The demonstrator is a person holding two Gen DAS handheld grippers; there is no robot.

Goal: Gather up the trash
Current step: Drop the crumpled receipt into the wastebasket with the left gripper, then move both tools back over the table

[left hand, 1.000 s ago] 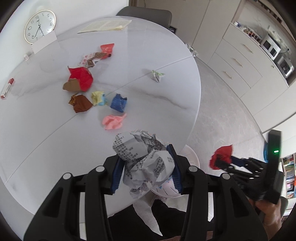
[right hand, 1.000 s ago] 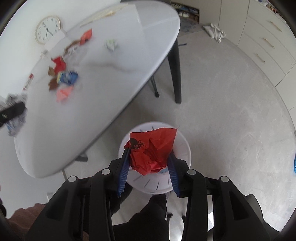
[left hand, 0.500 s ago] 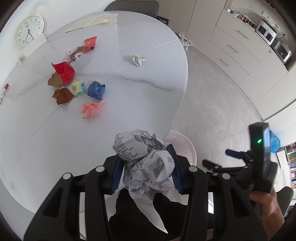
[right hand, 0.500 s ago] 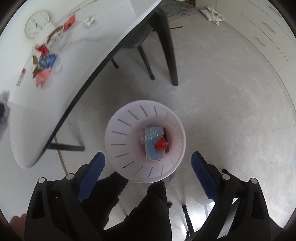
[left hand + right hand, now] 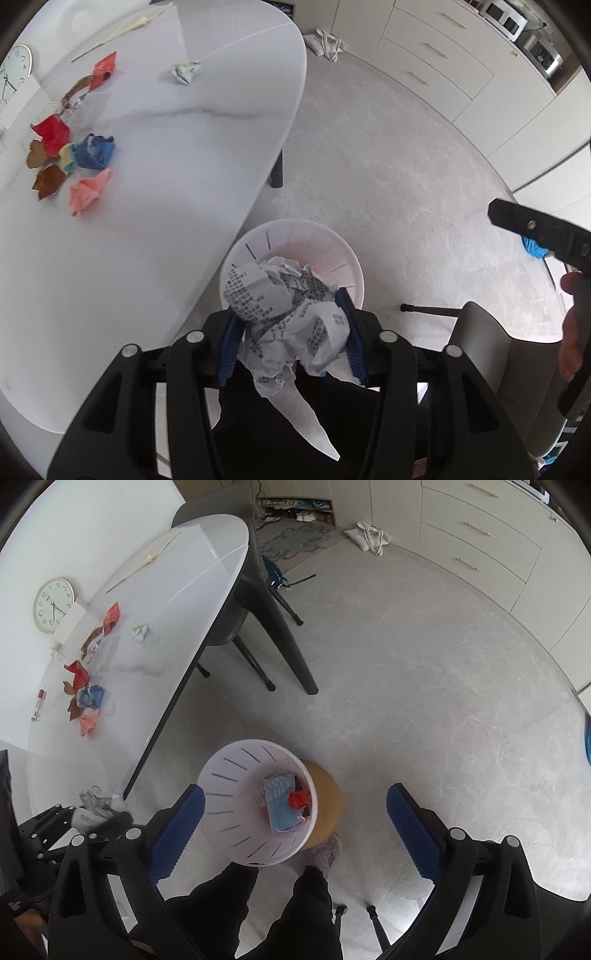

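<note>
My left gripper (image 5: 290, 325) is shut on a crumpled printed paper ball (image 5: 284, 306) and holds it over the near rim of the white slotted trash bin (image 5: 325, 243) on the floor. My right gripper (image 5: 295, 819) is open and empty above the bin (image 5: 229, 775). Inside the bin lie a red paper wad (image 5: 300, 798) and a blue face mask (image 5: 282, 805). Several coloured paper wads (image 5: 90, 151) lie on the white table (image 5: 166, 155); they also show in the right wrist view (image 5: 88, 698). The left gripper with its paper (image 5: 96, 808) shows at lower left there.
A small white-green wad (image 5: 184, 72) lies apart on the table. A wall clock (image 5: 53, 605) and a papers sheet lie at the table's far end. A dark chair (image 5: 236, 602) stands under the table. A tan stool (image 5: 325, 808) stands behind the bin. Cabinets line the right wall.
My right gripper opened and dropped the red paper wad into the bin, then drew back. My left gripper moved right off the table with the paper ball to above the bin.
</note>
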